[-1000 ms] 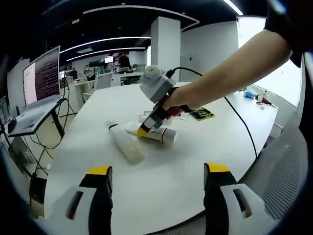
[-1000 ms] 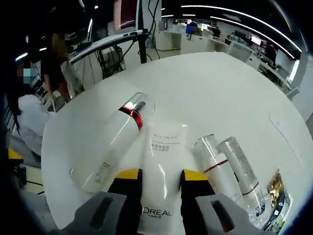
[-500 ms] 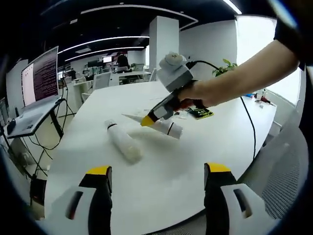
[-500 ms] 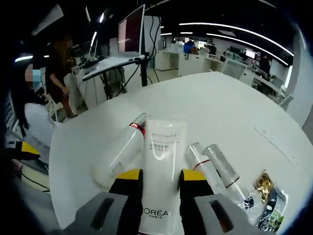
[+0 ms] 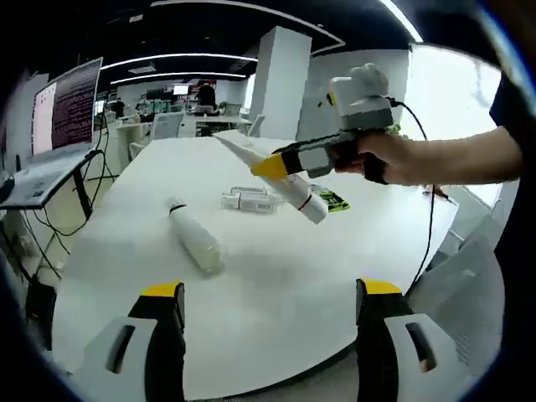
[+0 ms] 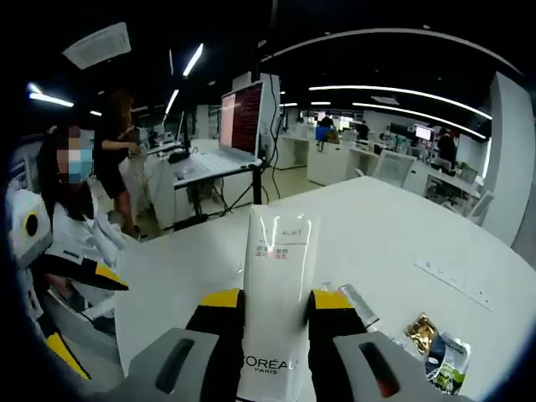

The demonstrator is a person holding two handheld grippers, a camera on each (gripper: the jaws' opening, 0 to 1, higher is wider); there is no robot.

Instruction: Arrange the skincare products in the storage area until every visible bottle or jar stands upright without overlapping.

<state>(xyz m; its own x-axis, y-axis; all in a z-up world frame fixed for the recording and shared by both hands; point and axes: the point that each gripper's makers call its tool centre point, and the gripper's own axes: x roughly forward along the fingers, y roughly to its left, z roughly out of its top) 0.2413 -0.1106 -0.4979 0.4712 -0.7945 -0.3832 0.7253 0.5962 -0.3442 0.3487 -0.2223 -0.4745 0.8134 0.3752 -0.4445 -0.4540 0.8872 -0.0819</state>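
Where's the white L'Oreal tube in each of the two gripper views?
Left gripper view: the white tube is upper centre, held above the table in the right hand-held gripper, cap end lower right.
Right gripper view: the tube runs up the bottom centre, clamped between that hand-held gripper's own yellow-tipped jaws.
Shared landmark: the laptop with the lit screen beyond the white table.

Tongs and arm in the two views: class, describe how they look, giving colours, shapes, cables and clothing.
The left tongs have grey jaws with yellow tips and dark slots. The right tongs have a grey body, yellow tip and a black cable. The person's arm is bare below a dark short sleeve.
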